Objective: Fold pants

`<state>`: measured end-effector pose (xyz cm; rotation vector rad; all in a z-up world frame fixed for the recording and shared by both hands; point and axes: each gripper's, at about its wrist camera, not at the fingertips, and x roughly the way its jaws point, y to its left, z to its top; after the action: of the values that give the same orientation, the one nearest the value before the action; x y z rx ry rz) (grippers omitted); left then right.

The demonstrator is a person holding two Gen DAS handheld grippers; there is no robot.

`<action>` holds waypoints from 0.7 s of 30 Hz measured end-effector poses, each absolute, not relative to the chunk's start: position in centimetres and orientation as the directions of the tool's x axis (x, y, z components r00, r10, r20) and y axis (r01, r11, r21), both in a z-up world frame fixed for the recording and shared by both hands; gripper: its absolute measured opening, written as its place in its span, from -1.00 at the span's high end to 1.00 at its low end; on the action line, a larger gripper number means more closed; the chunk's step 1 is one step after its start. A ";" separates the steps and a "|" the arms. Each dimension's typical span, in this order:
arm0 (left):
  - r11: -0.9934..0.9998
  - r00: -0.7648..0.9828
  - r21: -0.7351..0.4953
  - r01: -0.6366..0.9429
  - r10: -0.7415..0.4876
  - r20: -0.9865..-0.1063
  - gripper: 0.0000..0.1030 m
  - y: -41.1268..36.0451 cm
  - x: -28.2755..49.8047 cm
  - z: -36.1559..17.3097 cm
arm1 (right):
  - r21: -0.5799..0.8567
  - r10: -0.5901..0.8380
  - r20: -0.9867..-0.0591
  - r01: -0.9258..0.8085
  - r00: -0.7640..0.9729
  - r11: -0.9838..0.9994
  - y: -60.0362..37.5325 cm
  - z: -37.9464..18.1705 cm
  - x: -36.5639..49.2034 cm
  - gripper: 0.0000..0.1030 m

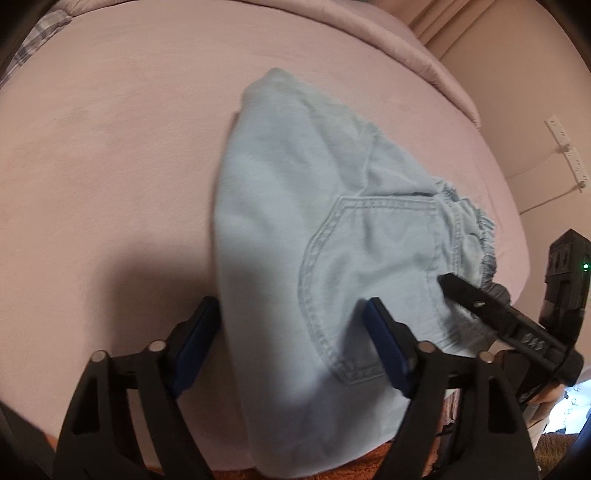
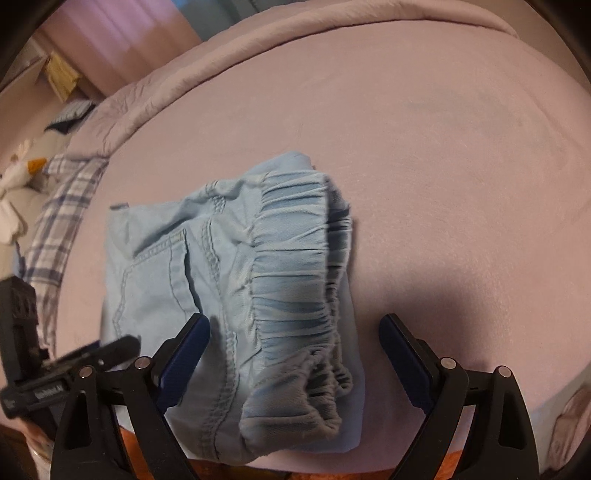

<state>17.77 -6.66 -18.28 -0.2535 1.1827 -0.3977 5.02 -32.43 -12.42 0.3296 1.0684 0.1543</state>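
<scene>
Since both grippers straddle the pants (image 1: pixel 295 229) w/ jaws apart, nothing pinched, you've got left gripper (image 1: pixel 291 347) & right gripper (image 2: pixel 295 354) set near the bed (image 1: pixel 110 147) edge, prob. for the next fold.

A bedroom in a home: a bed (image 2: pixel 424 155) under a pink sheet, a rolled quilt (image 2: pixel 229 48) along its far edge, a plaid pillow (image 2: pixel 62 221), curtains (image 2: pixel 110 33), and a wall power strip (image 1: pixel 567 151).
</scene>
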 end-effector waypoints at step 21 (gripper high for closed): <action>0.863 0.401 -0.462 0.205 -0.505 -0.765 0.45 -5.2 15.8 -11.9 | 0.274 0.250 -0.804 -0.036 0.540 0.961 -29.1 -8.7 3.3 0.17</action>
<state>15.75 -5.24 -11.87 -0.3164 1.0698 -0.4584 3.27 -29.09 -8.72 0.2361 0.9877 0.1719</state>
